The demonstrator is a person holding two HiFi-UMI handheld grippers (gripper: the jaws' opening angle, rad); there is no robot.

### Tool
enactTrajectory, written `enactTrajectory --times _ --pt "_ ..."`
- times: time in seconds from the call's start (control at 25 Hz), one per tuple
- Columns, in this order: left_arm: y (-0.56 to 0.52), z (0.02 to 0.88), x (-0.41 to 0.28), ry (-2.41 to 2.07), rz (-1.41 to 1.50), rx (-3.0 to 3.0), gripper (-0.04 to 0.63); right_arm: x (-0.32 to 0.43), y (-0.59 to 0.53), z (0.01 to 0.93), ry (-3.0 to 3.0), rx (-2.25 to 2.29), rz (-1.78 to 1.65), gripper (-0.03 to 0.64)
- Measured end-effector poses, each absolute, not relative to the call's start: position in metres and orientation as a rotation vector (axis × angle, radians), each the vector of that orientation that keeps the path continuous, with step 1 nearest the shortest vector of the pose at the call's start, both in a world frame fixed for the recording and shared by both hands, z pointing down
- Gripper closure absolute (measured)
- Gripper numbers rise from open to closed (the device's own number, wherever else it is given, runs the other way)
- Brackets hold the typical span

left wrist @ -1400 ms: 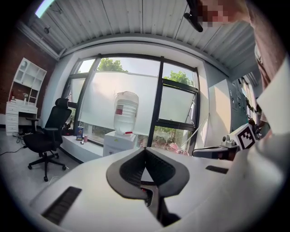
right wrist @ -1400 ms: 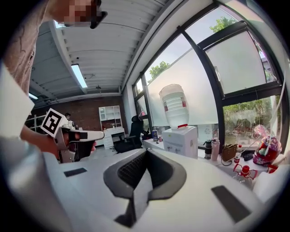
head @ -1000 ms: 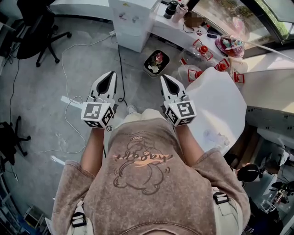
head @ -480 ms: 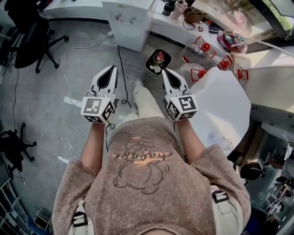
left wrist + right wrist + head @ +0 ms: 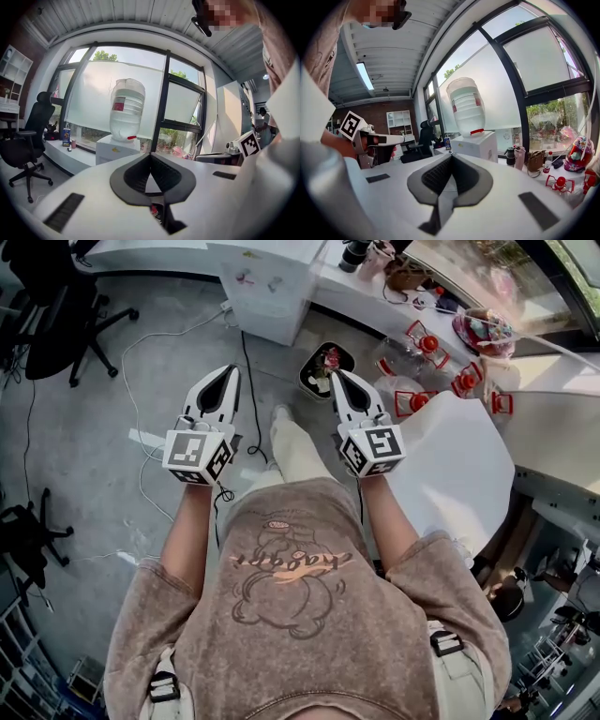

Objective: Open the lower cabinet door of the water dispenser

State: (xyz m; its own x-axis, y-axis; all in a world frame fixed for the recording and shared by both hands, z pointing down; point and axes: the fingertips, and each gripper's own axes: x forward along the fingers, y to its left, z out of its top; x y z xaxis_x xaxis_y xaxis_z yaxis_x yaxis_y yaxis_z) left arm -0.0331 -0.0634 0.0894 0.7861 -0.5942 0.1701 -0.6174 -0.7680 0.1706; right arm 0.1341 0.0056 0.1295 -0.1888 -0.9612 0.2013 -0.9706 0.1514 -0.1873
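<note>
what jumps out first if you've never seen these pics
Two white grippers held out over the grey floor: the left gripper and right gripper, each with a marker cube, fingers together and empty. Ahead, by the window, stands the white water dispenser with its big upturned bottle.

I can read nothing: the script on the shirt and the red label on the bottle are too unclear.

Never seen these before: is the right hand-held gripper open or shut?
Shut. The right hand-held gripper shows its tips touching in its own view, nothing between them.
</note>
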Motion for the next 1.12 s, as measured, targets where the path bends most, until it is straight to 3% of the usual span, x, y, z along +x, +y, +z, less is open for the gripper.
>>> enactTrajectory --times 0.36,1.12 --pt "-0.107 0.142 -0.013 -0.935 0.145 2.760 0.578 0.153 -0.036 0.187 -2.336 1.981 0.444 0.609" --pt "-0.173 0.347 0.017 -0.890 0.105 2.810 0.578 0.180 -0.117 0.402 -2.333 2.019 0.407 0.609"
